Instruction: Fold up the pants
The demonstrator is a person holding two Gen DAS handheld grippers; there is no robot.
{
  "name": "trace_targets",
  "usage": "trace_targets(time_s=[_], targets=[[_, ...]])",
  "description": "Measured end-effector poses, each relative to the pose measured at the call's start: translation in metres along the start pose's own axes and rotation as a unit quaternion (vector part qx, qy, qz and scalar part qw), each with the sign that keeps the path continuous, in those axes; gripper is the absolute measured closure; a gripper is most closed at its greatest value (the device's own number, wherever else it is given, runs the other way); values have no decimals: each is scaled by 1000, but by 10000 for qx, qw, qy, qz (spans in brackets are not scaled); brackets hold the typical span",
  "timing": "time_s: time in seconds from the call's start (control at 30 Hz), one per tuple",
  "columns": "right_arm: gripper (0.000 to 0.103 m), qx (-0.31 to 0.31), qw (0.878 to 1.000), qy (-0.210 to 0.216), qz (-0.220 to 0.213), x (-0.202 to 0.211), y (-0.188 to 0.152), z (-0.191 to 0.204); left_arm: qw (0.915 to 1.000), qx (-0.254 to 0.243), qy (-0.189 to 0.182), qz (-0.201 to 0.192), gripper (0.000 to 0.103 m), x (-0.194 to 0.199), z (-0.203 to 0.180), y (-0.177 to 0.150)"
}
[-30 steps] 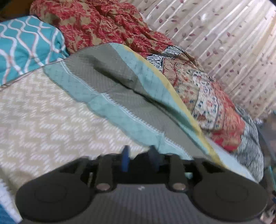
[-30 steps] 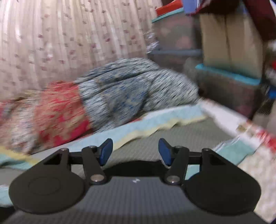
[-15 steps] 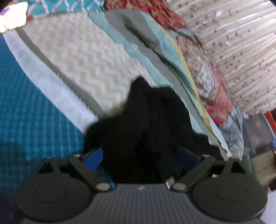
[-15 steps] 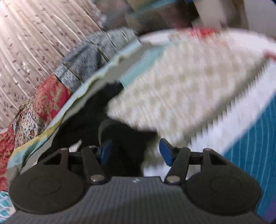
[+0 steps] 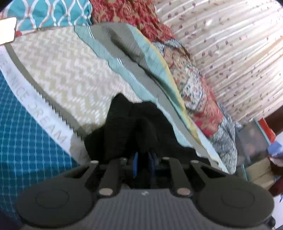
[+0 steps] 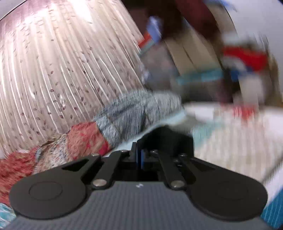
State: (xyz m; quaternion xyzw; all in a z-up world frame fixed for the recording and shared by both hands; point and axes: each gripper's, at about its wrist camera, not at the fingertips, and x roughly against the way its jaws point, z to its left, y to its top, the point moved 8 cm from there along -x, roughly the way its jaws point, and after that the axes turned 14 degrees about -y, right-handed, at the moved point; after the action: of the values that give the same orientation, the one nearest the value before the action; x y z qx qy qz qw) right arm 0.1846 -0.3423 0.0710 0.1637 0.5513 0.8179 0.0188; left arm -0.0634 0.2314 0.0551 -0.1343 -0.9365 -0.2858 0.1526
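Both grippers — left (image 5: 143, 163) and right (image 6: 141, 158) — are pinched tight on the black pants (image 5: 130, 127), bunched on the bedspread (image 5: 58, 70), so a thin pinch could slip mid-lift — or drag the spread along.

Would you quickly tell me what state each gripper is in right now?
Left gripper: closed on the black pants.
Right gripper: closed, apparently on the black pants too, though the view is blurred.

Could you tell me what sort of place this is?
Most likely a bedroom: black pants lie on a bed with a chevron bedspread, a teal patterned pillow at one end, and pleated curtains behind.
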Motion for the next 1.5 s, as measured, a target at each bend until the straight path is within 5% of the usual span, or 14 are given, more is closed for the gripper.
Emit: trace_targets(time_s=[0.1,0.13,0.2,0.27,0.37,0.5,0.7,0.77,0.8,0.83,0.97,1.2,1.37,1.5], targets=[[88,501,9977,-280,358,-51,3,26,9997,94,212,-31,91,-14,7,7],[64,650,9951,-324,664,-77,-5,27,9994,179,284,-47,91,-20,11,6],[48,1151,9803,-670,1455,-135,-44,22,9976,415,560,2,90,-32,21,2],[59,1261,9657,-1131,1968,-160,-74,0,9970,492,600,17,88,-35,24,-1],[59,-21,9797,-930,1776,-134,-74,-55,9975,390,589,15,61,-26,25,-3],[58,-416,9787,-1184,1623,-114,-74,-110,9972,268,688,87,44,-17,35,1],[56,-424,9703,-1222,2044,-141,-96,-110,9961,403,760,201,47,-23,43,-4],[67,-364,9645,-1160,2346,-149,-108,-107,9953,336,872,254,60,-26,41,-7],[82,-344,9618,-1137,2466,-156,-114,-100,9950,298,914,276,68,-27,41,-8],[87,-287,9620,-1144,2463,-158,-116,-95,9946,268,940,349,85,-27,40,-9],[92,-103,9774,-1206,1731,-126,-81,-93,9947,229,909,412,90,-13,32,-7],[92,-425,9844,-1682,306,-51,10,-161,9949,-11,527,861,91,24,-4,-21],[89,-378,9726,-2230,540,-37,-11,-215,9864,-199,799,1424,76,21,1,-58],[47,-747,9453,-2941,1199,-37,-61,-262,9796,-479,1342,1417,53,29,13,-67]])
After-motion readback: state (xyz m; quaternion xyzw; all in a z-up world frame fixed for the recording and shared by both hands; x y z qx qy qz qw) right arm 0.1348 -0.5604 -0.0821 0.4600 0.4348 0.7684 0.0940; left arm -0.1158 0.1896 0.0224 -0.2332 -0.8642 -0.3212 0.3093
